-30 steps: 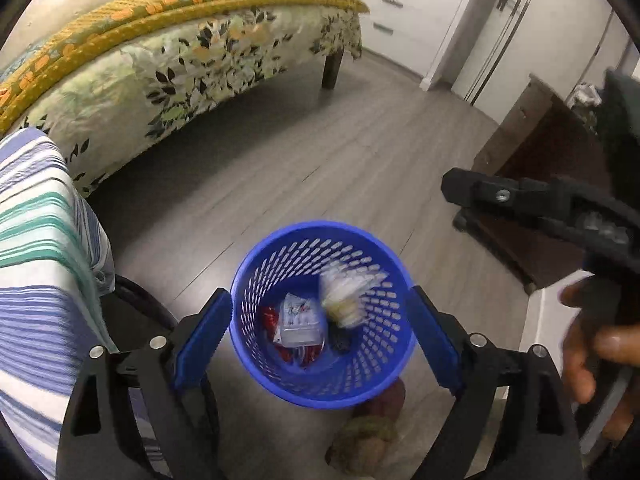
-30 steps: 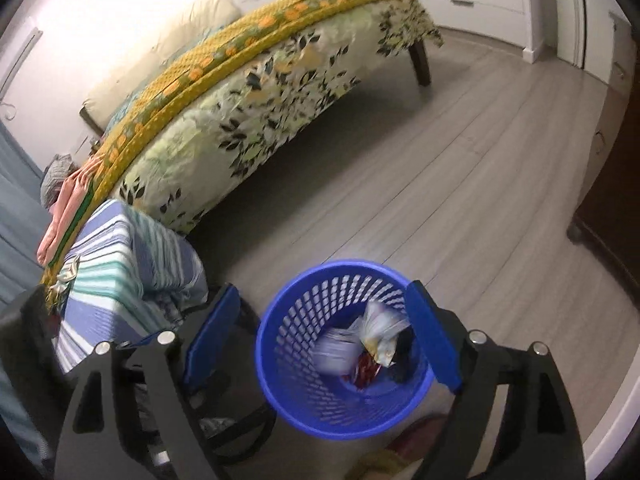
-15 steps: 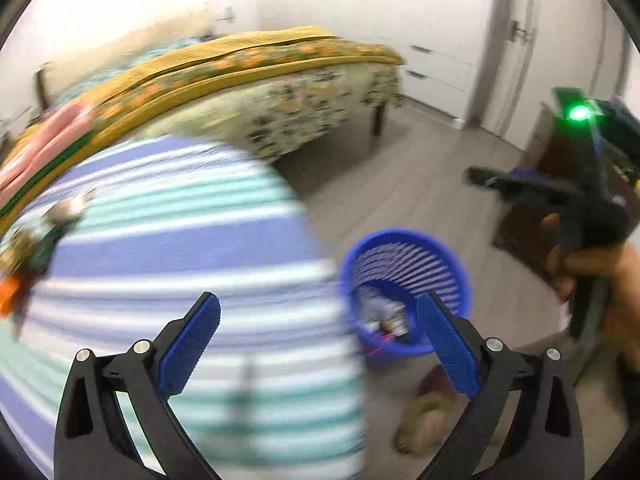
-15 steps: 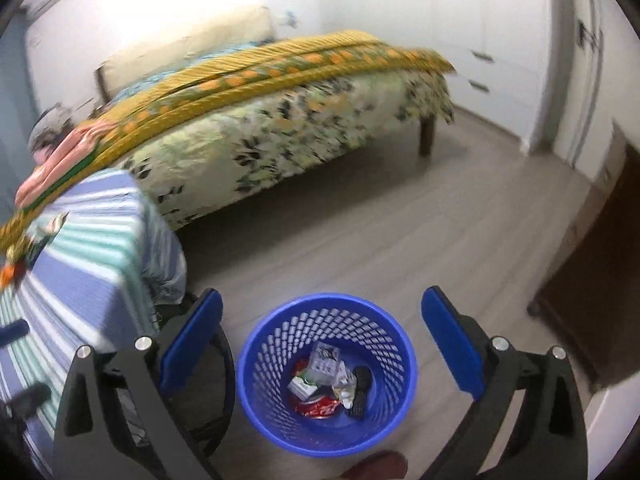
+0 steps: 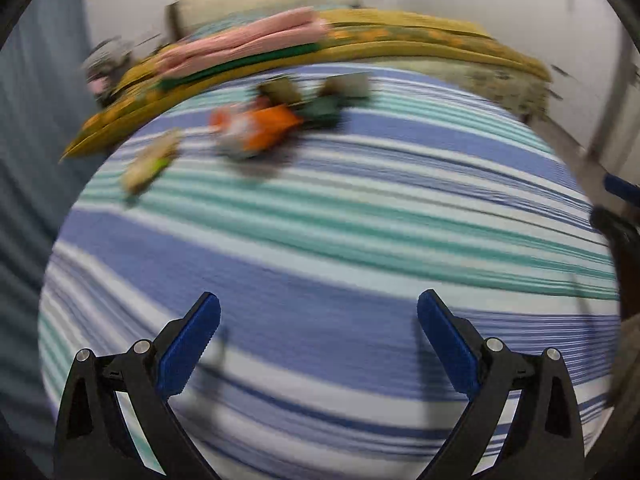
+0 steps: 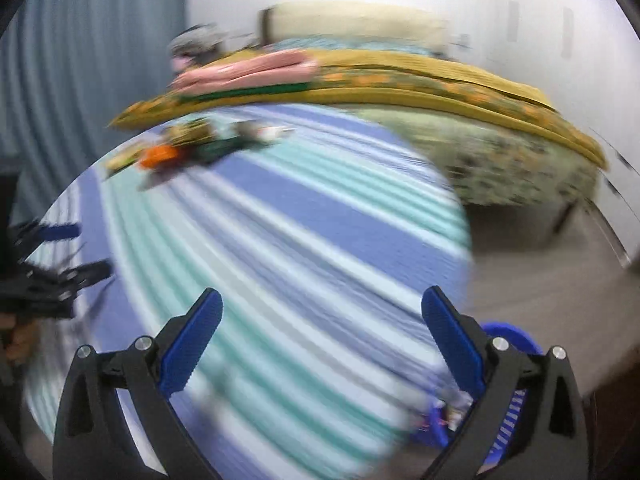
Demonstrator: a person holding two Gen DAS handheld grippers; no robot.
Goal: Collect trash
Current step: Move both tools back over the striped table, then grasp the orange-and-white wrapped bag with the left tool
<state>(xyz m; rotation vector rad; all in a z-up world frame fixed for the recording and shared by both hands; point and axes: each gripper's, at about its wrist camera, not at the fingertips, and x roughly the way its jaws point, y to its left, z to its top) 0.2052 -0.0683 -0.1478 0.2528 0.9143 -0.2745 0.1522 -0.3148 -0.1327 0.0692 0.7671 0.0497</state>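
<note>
1. The trash (image 5: 256, 130) is seen lying as a small blurred cluster in the upper left of the left wrist frame, on the striped cloth (image 5: 320, 248) covering the bench; an orange piece, a dark green piece and a pale yellowish piece set apart to the left are being made out.
2. The same trash (image 6: 176, 152) is shown in the upper left of the right wrist frame, near the far edge of the cloth, with the bed (image 6: 440, 92) lying beyond it.
3. The left gripper (image 5: 318, 340) is being held with its jaws spread wide and nothing between them, low in its frame, well apart from the trash.
4. The right gripper (image 6: 322, 338) is likewise being held wide apart and empty, well apart from the trash; the bin (image 6: 508, 336) is partly seen behind its right finger, at the lower right of the frame.
5. The pieces are judged to be light, soft wrappers or packets that crumple easily and may slip when pinched; exact shapes cannot be told through the blur.
6. A hold on a raised fold or edge of the orange piece is judged best, since a flat pinch risks catching the cloth beneath.
</note>
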